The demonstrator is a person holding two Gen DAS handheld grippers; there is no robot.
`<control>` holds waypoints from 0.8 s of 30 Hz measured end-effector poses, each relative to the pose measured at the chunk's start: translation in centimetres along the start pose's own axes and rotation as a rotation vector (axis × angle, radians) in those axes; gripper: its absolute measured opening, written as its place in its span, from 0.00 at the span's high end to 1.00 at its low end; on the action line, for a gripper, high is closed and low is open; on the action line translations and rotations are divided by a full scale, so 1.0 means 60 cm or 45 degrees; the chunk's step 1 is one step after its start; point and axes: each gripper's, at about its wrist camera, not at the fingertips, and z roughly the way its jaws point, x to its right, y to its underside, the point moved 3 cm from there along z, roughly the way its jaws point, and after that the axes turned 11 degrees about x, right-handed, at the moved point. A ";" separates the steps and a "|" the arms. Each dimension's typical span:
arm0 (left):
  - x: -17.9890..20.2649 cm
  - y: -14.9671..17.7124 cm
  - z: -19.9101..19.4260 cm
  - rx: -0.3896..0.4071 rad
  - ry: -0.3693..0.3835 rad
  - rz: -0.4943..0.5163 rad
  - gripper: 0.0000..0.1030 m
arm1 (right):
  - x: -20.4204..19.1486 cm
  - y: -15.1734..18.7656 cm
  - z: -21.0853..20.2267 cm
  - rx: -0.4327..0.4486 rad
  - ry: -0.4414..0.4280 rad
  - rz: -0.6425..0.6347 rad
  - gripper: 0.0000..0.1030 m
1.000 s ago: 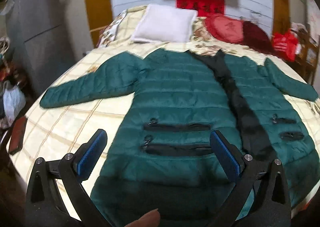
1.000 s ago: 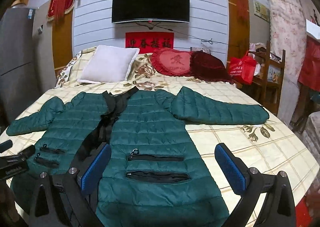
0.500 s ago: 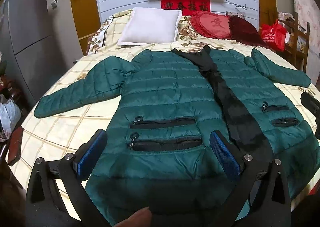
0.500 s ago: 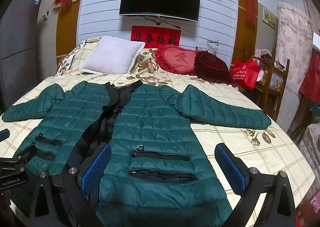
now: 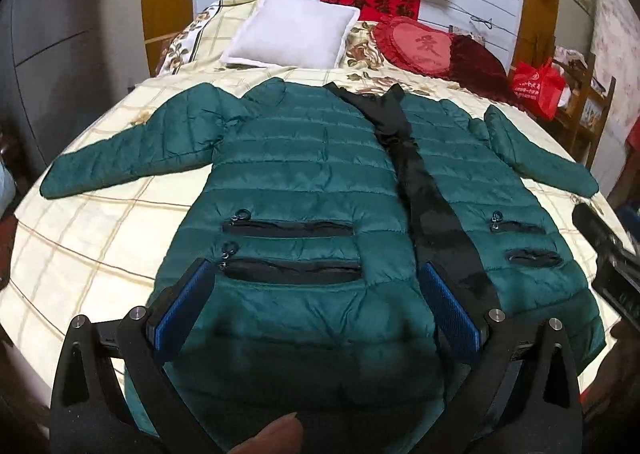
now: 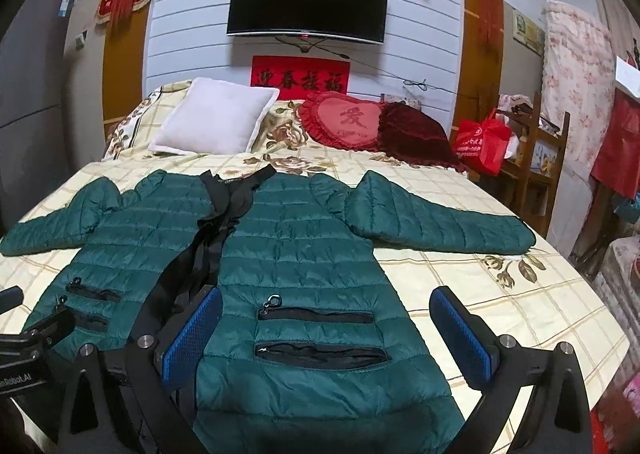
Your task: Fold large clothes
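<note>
A large dark green quilted jacket (image 5: 304,174) lies spread flat on the bed, front up, sleeves out to both sides, its black lining showing along the open front. It also shows in the right wrist view (image 6: 312,254). My left gripper (image 5: 316,294) is open and empty above the jacket's left hem and zip pockets. My right gripper (image 6: 324,330) is open and empty above the right hem and pockets. The right gripper's body shows at the right edge of the left wrist view (image 5: 608,250).
The bed (image 6: 520,294) has a cream checked cover. A white pillow (image 6: 216,118), a red heart cushion (image 6: 344,122) and a dark red cushion (image 6: 412,134) lie at its head. A wooden shelf with a red bag (image 6: 484,142) stands to the right.
Both cameras have tilted up and shifted slightly toward the jacket's hem. The jacket has not moved. Both grippers stay open.
</note>
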 end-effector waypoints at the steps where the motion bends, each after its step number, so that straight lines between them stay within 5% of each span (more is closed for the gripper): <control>1: 0.002 0.001 0.003 0.001 -0.003 0.006 0.00 | 0.000 0.000 -0.001 0.002 -0.003 -0.003 0.00; 24: -0.012 0.018 0.021 -0.058 -0.062 0.056 0.00 | 0.017 0.000 0.000 -0.004 0.013 0.050 0.00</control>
